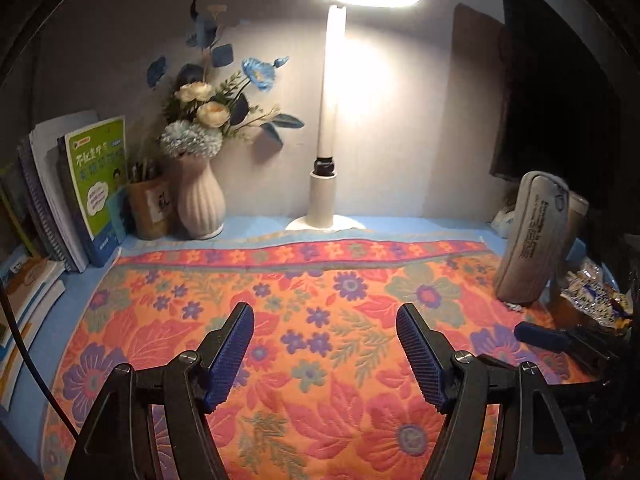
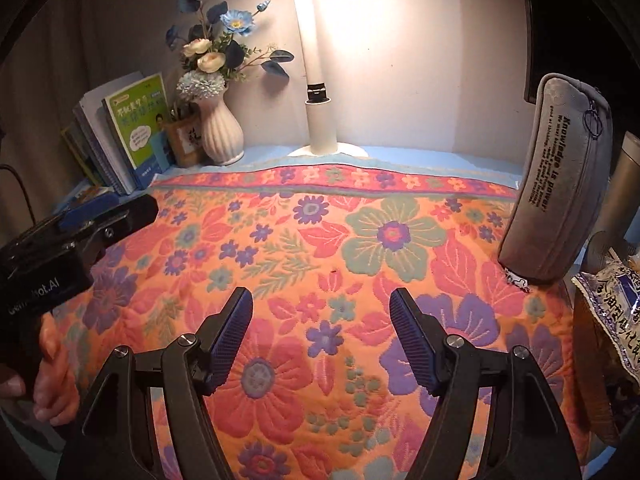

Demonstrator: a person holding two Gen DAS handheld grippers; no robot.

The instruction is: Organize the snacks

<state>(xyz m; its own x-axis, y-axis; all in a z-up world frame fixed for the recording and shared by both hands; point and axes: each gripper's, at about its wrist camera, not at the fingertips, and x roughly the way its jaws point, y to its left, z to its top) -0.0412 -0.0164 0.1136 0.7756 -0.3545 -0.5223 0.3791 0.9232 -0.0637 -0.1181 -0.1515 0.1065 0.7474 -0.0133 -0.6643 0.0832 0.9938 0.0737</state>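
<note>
Snack packets in white and blue crinkly wrappers (image 1: 592, 300) lie at the table's right edge, seen closer in the right wrist view (image 2: 612, 312). My left gripper (image 1: 325, 320) hovers open over the flowered cloth (image 1: 320, 272) with nothing between its blue pads. My right gripper (image 2: 322, 304) is also open and empty above the cloth, left of the snacks. In the left wrist view only one blue pad (image 1: 540, 334) of the right gripper shows, just in front of the packets. In the right wrist view the left gripper (image 2: 136, 210) comes in from the left, held by a hand (image 2: 52, 380).
A grey pencil case (image 2: 560, 184) stands upright beside the snacks, with a metal cup (image 2: 624, 184) behind it. Against the back wall stand a white lamp (image 1: 324, 200), a vase of flowers (image 1: 200, 200), a pen holder (image 1: 148, 208) and books (image 1: 88, 188). A dark screen (image 1: 560, 100) is at the back right.
</note>
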